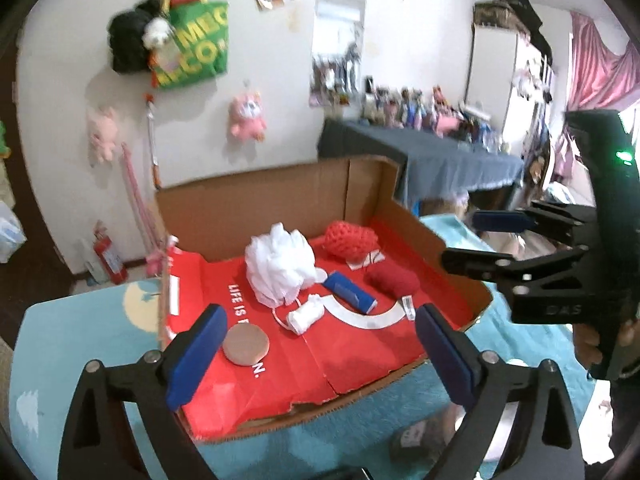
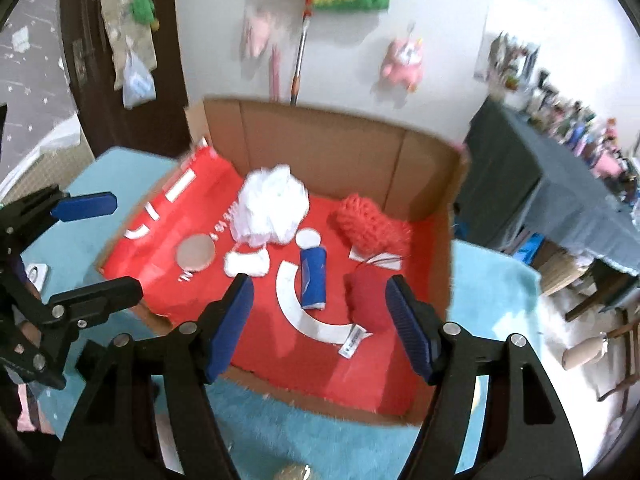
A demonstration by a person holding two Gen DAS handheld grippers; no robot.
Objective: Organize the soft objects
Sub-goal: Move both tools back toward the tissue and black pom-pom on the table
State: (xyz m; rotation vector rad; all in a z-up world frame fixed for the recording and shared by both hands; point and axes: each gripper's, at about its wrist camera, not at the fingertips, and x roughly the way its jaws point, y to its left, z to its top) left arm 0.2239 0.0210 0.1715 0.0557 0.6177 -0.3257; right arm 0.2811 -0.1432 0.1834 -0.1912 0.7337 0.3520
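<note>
A cardboard box (image 1: 280, 200) with a red lining rests on a teal cover. Inside lie a white mesh pouf (image 1: 280, 264), a red crocheted piece (image 1: 350, 240), a red plush cloth (image 1: 394, 282), a blue roll (image 1: 350, 292), a small white pad (image 1: 306, 316) and a tan round puff (image 1: 245, 346). My left gripper (image 1: 320, 316) hovers open over the box's near edge, nothing between its pads. My right gripper (image 2: 319, 286) is also open and empty above the blue roll (image 2: 313, 280) and the red plush cloth (image 2: 368, 300). Each gripper shows in the other's view, my right gripper (image 1: 484, 240) and my left gripper (image 2: 108, 248).
The teal cover (image 1: 80, 320) surrounds the box. A table under a dark cloth (image 1: 440, 156) with several figurines stands behind on the right. A fire extinguisher (image 1: 110, 256) stands by the wall. Plush toys and a green bag (image 1: 196, 40) hang on the wall.
</note>
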